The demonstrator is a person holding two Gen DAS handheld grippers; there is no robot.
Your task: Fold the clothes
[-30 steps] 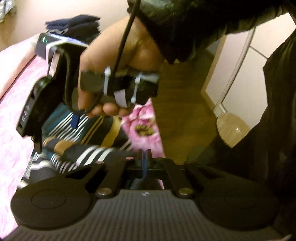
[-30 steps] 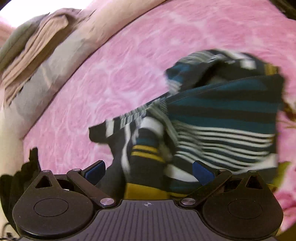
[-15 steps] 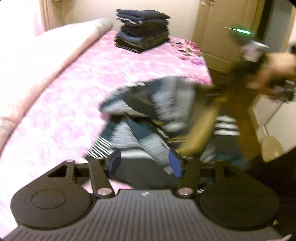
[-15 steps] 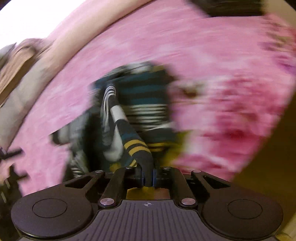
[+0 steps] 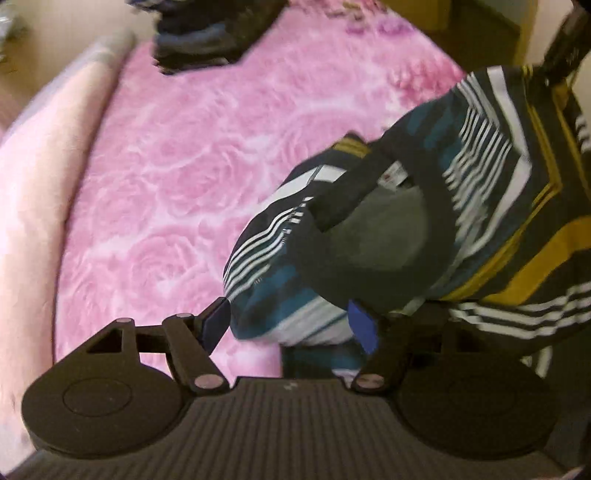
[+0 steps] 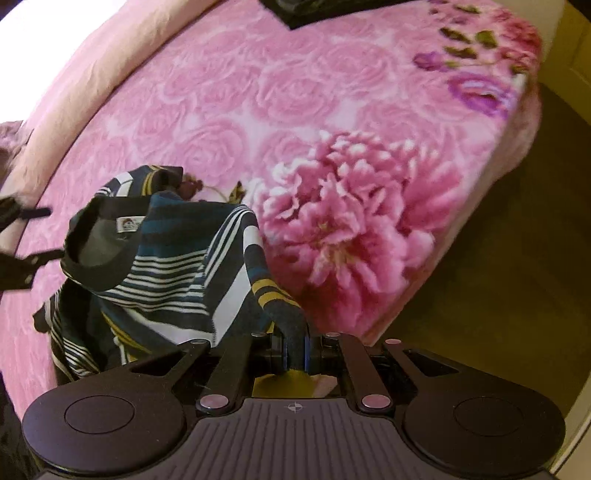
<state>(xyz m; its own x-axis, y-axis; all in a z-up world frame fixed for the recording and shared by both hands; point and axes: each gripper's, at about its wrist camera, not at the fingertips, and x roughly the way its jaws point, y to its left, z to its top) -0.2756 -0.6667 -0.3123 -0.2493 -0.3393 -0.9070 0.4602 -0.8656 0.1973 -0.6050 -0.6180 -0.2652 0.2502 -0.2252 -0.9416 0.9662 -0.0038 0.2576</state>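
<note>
A striped sweater (image 5: 424,206) in navy, teal, white and mustard hangs bunched over the pink floral bedspread (image 5: 177,177). Its dark collar with a white label faces the left wrist view. My left gripper (image 5: 291,325) is open, its blue pads on either side of the sweater's lower edge by the collar. In the right wrist view my right gripper (image 6: 293,350) is shut on a dark cuff of the sweater (image 6: 155,273), with the mustard bands just beyond the fingers. The left gripper shows as dark shapes at the left edge (image 6: 22,258).
A stack of folded dark clothes (image 5: 210,33) lies at the far end of the bed, also at the top of the right wrist view (image 6: 314,9). A pale pink bolster (image 5: 33,177) runs along the left side. The bed's edge (image 6: 480,221) drops to brown floor on the right.
My left gripper opened and came in against the sweater near its collar. My right gripper closed on the cuff and pulled it toward the bed's edge, lifting the sweater.
</note>
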